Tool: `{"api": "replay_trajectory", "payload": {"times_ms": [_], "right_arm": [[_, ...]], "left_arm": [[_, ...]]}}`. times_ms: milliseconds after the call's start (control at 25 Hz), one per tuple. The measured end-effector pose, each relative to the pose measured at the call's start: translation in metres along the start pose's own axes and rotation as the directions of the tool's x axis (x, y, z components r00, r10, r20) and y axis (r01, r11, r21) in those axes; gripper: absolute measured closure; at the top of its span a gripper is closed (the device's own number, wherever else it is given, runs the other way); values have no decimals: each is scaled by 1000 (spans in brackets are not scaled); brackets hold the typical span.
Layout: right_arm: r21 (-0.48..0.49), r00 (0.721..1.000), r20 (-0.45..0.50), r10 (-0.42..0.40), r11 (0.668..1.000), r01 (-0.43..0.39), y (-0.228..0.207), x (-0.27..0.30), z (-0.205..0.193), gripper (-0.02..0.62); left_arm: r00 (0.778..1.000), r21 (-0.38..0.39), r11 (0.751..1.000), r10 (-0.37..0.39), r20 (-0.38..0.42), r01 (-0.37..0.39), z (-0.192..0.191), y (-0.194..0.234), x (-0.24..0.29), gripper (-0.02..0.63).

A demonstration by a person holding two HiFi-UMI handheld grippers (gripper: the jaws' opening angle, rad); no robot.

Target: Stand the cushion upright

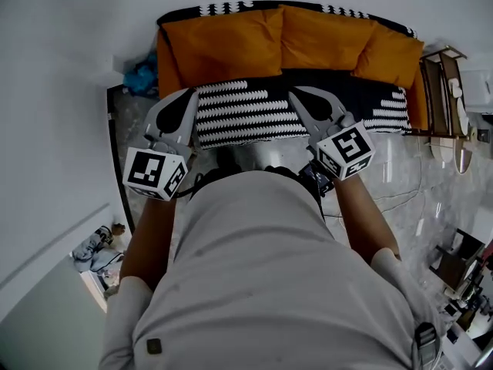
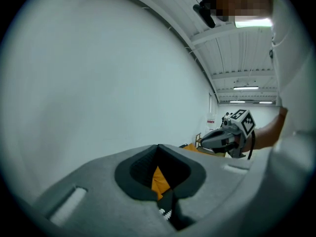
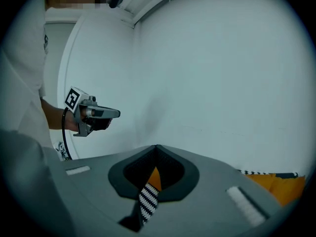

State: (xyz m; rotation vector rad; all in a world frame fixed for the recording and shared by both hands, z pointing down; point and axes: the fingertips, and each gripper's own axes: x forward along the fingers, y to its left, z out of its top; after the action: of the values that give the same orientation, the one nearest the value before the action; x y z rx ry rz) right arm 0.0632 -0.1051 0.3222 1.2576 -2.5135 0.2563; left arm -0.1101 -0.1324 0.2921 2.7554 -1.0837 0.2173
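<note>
Sofa: orange back cushions, beyond both jaw tips.
Cushion: black-and-white patterned, held in front of the sofa between the two grippers. Its long axis runs from one pair of jaws to the other, and its patterned face is turned up toward the head view.
Left gripper: jaws closed, pinching the cushion's left end.
Right gripper: jaws closed, pinching patterned fabric at the right end.

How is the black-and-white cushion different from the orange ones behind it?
The black-and-white cushion is zigzag-striped; the orange cushions are plain. The black-and-white cushion is pinched by the left gripper and right gripper; the orange cushions lean untouched against the sofa back. Both belong to one sofa.
</note>
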Motion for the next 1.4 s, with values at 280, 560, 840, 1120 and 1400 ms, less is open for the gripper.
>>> {"api": "replay_trajectory", "payload": {"times_ms": [280, 560, 840, 1120, 1400], "right_arm": [[-22, 998, 27, 61, 998, -61, -13, -70, -19, 584], [-61, 988, 51, 145, 988, -142, -9, -139, -39, 585], [-95, 973, 93, 209, 975, -201, 20, -173, -40, 585], [-101, 975, 128, 182, 980, -170, 52, -208, -34, 584], [-114, 983, 123, 138, 986, -124, 119, -230, -32, 584]], "left_arm": [[999, -25, 999, 44, -2, -44, -12, -81, 6, 603], [997, -15, 997, 76, 5, -76, -14, -171, 1, 603], [989, 9, 990, 144, -16, -144, -14, -208, -40, 603], [989, 44, 989, 144, -20, -143, -10, -230, -87, 603], [994, 69, 991, 111, 6, -111, -15, -240, -162, 603]]}}
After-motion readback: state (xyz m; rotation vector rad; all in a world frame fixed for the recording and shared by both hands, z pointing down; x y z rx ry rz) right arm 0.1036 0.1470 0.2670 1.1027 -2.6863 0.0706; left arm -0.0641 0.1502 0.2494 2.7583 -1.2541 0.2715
